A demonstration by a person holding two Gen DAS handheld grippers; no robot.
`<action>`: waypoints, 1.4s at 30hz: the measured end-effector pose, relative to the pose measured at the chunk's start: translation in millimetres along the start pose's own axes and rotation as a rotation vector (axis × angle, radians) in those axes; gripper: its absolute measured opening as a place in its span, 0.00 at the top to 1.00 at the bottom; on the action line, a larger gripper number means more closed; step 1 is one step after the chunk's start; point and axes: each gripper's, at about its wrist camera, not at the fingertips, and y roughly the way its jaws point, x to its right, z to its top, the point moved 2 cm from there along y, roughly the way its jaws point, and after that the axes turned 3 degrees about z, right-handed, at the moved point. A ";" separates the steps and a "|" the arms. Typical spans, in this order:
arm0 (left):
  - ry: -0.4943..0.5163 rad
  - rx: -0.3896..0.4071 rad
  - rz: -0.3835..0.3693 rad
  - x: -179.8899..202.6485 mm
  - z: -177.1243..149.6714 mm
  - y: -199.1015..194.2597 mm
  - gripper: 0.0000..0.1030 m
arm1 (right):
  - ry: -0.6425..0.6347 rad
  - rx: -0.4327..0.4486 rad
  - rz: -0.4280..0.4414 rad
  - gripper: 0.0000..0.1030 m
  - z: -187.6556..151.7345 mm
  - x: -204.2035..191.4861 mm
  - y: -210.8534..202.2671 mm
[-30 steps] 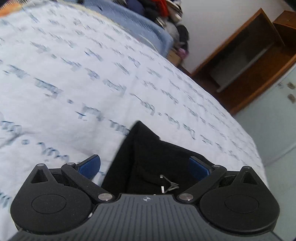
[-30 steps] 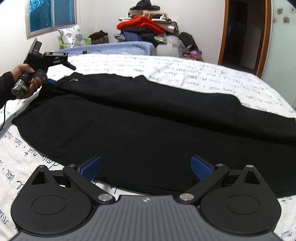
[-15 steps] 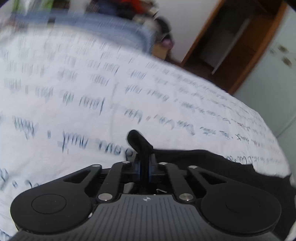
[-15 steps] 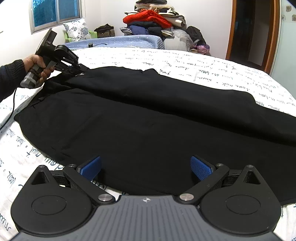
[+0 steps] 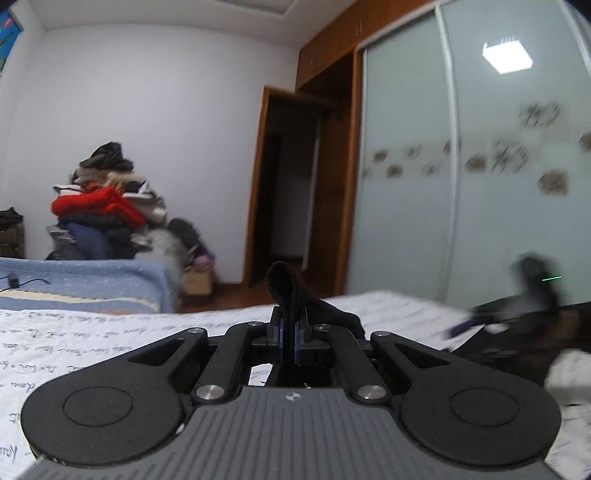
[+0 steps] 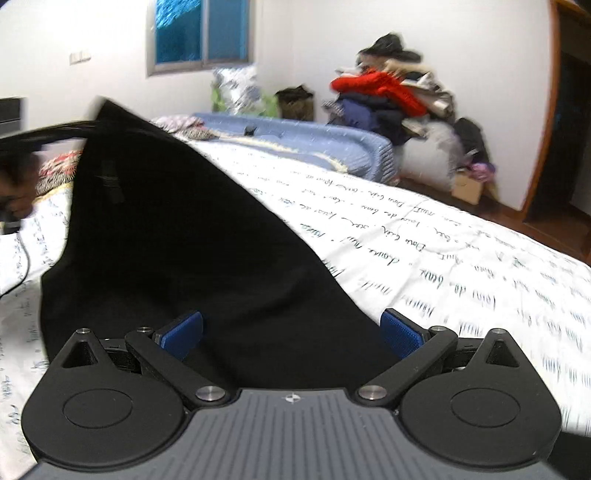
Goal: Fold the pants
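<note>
Left gripper (image 5: 288, 341) is clamping a pinch of the black pants (image 5: 286, 291) between its closed blue pads, and a fold of the cloth is sticking up above the fingers while more of it is trailing off to the right over the bed (image 5: 110, 343). Beyond it a pile of clothes (image 5: 107, 210) is sitting against the white wall, beside a dark doorway (image 5: 291, 199) and a frosted wardrobe door (image 5: 476, 166); a blurred dark shape at the right edge is too smeared to identify. From the right wrist, the right gripper (image 6: 291, 332) is hovering with its jaws spread wide and holding nothing, its blue pads (image 6: 183, 328) straddling the pants (image 6: 177, 251). That cloth is rising from the printed bedsheet (image 6: 461, 266) in a taut sheet toward the upper left, where its corner is being held up. A window (image 6: 201, 31) is showing behind.
</note>
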 end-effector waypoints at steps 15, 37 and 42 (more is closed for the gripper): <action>-0.044 -0.019 0.048 -6.9 -21.7 -38.1 0.95 | -0.131 -0.320 0.154 0.84 18.5 30.6 94.2; -0.685 -0.241 0.192 -46.0 -118.7 -133.1 0.57 | -0.100 -0.182 0.095 0.88 -84.1 -106.2 19.1; -0.809 -0.170 0.163 -31.4 -113.1 -149.2 0.45 | -0.077 -0.163 0.082 0.88 -86.0 -103.8 8.8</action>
